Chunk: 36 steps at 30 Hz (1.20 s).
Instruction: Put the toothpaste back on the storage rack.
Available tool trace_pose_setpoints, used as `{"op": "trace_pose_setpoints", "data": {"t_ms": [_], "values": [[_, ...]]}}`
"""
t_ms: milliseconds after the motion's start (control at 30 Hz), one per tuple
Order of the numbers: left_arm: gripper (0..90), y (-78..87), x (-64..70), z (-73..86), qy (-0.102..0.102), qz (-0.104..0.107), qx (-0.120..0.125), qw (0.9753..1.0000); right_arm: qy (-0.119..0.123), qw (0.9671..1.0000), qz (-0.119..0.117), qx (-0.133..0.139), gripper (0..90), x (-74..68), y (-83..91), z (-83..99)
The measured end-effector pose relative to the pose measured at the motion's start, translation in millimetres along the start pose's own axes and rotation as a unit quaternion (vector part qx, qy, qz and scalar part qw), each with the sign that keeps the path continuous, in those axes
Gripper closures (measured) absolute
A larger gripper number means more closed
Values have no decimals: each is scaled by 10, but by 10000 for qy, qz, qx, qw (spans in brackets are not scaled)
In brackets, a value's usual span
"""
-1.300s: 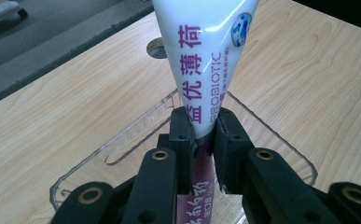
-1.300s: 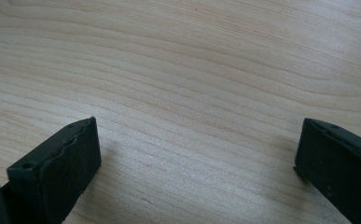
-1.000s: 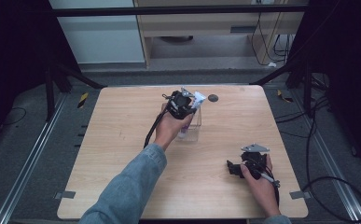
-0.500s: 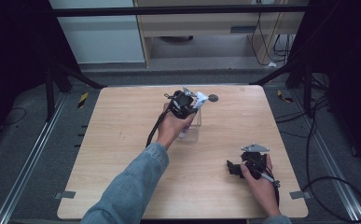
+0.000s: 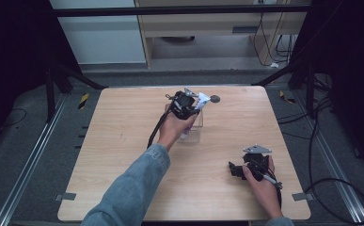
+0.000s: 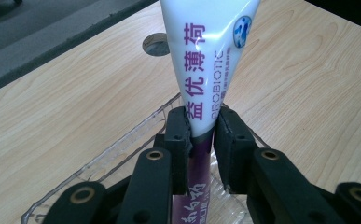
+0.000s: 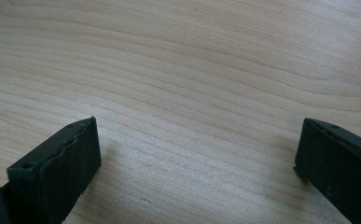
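Observation:
A white and purple toothpaste tube [image 6: 206, 70] is pinched between the jaws of my left gripper [image 6: 201, 133], which is shut on it. Its purple lower end hangs inside a clear plastic box [image 6: 117, 154]. From above, the left gripper [image 5: 185, 102] hovers over the clear box [image 5: 194, 133] near the table's far middle, and the white tube [image 5: 200, 100] sticks out to the right. My right gripper [image 5: 236, 170] rests low on the table at the near right, jaws wide open with bare wood between them [image 7: 197, 154].
A dark round hole [image 5: 214, 99] sits in the wooden table [image 5: 123, 136] just right of the tube, also seen as a round hole [image 6: 156, 44]. Black frame legs and cables flank the table on the floor.
The left gripper with the tube has shifted slightly up and away over the box. The right gripper has stayed where it was.

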<state>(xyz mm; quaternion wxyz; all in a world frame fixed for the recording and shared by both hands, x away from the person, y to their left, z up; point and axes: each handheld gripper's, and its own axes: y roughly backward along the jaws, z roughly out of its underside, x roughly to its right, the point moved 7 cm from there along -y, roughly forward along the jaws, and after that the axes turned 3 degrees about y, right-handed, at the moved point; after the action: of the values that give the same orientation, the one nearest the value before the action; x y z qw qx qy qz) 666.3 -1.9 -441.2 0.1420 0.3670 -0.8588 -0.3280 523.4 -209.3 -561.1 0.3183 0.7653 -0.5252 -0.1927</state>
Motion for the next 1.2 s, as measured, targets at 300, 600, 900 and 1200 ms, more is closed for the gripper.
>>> {"op": "trace_pose_setpoints", "data": {"t_ms": [300, 600, 900, 1200], "values": [[718, 5, 9, -6, 4, 11, 31, 10000, 15, 10000, 2, 3, 3, 2, 0, -1], [694, 11, 0, -8, -25, -2, 66, 10000, 15, 10000, 1, 3, 3, 2, 0, -1], [688, -2, -15, 12, -20, -18, 22, 10000, 0, 10000, 1, -1, 3, 0, 0, 0], [650, 41, -6, -7, -99, -73, 90, 9999, -2, 10000, 1, -1, 3, 0, 0, 0]]}}
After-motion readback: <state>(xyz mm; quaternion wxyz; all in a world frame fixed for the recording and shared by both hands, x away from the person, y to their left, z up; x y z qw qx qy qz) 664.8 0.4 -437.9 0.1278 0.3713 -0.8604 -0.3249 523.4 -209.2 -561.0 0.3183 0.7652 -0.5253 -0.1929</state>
